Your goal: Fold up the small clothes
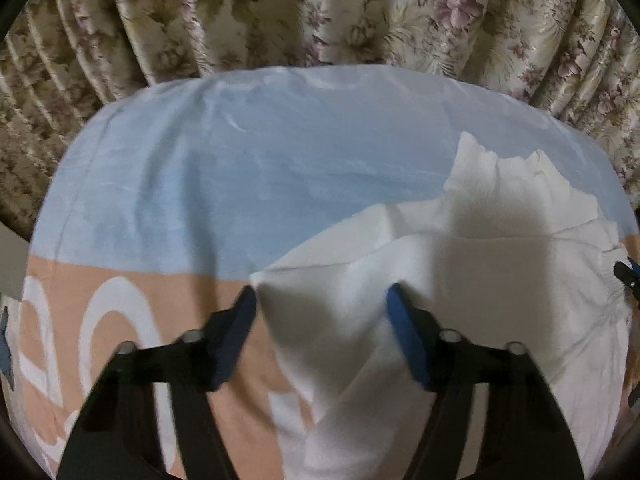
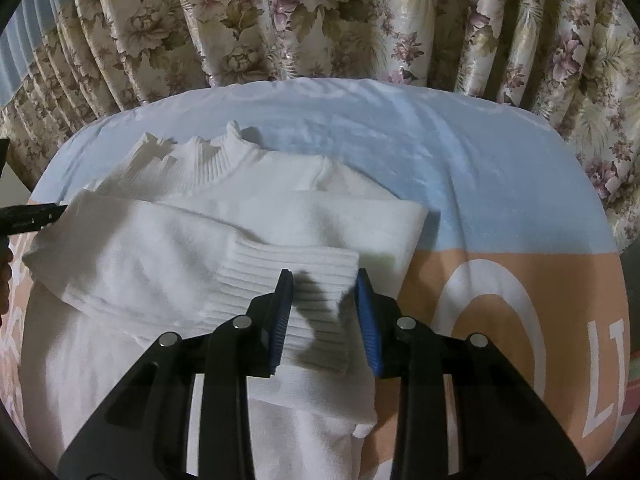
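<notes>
1. Left wrist view: the left gripper [image 1: 320, 308] hangs over a blue-and-peach cloth [image 1: 200, 184] spread on the surface. Its jaws stand apart, with a raised fold of the white sweater [image 1: 460, 272] between the blue pads; the right pad lies against the fabric, the left pad sits just beside the fold's edge, so nothing is pinched. The rest of the sweater spreads ahead and to the right of the claw. A flowered curtain [image 1: 320, 12] hangs beyond.

2. Right wrist view: the right gripper [image 2: 325, 300] has its jaws around the ribbed cuff [image 2: 288, 276] of a sleeve folded across the sweater's body. Whether the pads press it I cannot tell. The ribbed collar [image 2: 208, 156] lies ahead and left.
</notes>
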Tool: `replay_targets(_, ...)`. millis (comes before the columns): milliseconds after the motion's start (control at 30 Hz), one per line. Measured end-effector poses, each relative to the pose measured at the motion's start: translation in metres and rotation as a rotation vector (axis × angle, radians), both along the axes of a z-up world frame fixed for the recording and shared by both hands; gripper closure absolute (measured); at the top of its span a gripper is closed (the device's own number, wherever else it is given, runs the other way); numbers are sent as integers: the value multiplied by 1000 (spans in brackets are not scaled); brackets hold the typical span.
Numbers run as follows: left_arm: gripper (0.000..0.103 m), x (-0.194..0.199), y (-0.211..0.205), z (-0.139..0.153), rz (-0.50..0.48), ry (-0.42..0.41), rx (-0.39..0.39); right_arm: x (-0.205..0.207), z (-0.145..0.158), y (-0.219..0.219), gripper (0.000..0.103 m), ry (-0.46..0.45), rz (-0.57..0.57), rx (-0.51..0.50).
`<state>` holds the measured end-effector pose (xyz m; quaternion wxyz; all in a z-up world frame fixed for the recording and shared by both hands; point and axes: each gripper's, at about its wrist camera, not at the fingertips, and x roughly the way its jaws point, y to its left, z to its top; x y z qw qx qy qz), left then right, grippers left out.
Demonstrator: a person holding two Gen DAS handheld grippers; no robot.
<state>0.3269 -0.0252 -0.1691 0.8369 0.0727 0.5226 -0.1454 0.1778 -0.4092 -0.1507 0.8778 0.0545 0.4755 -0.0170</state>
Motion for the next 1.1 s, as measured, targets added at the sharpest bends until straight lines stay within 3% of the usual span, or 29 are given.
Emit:
replay_targets(100, 63, 0, -1, -2, -17, 4, -14, 1, -1, 4, 83, -4, 15, 0)
replay_targets(167, 81, -3, -2, 1, -27, -6, -18, 1, 0, 8, 88, -13, 24, -11)
replay_targets(233, 85, -4, 1, 5, -16, -26, -30, 0, 4, 9, 89, -43, 26, -16)
replay_targets(333, 85, -3, 13, 13, 24, -54, -71, -6, 26, 6, 91, -155, 4, -15)
replay_targets(400, 85, -3, 17, 17, 33, -70, -80, -4, 32, 2, 91, -174, -11, -7)
replay_targets(600, 86, -8, 4, 10, 15, -94, 33, 14, 10, -11, 90, -67, -36, 12)
replay_targets(700, 85, -8, 5, 9, 18, -86, 41, 11, 4, -17, 80, -39, -64, 31)
replay_targets(833, 85, -25, 5, 24, -1, -111, 29, -3, 18, -21, 76, -60, -72, 51)
replay_targets(900, 81, -36, 1, 28, -23, -122, 32, -11, 24, -20, 71, -68, -73, 69)
replay_targets(967, 64, -50, -6, 28, -44, -128, 41, -12, 22, -15, 69, -53, -60, 79)
replay_targets(1067, 63, -66, -15, 20, -65, -114, 49, -8, 12, -7, 65, -25, -55, 52)
replay_targets(1100, 63, -70, -17, 15, -66, -108, 63, -7, 8, -7, 74, -22, -57, 61)
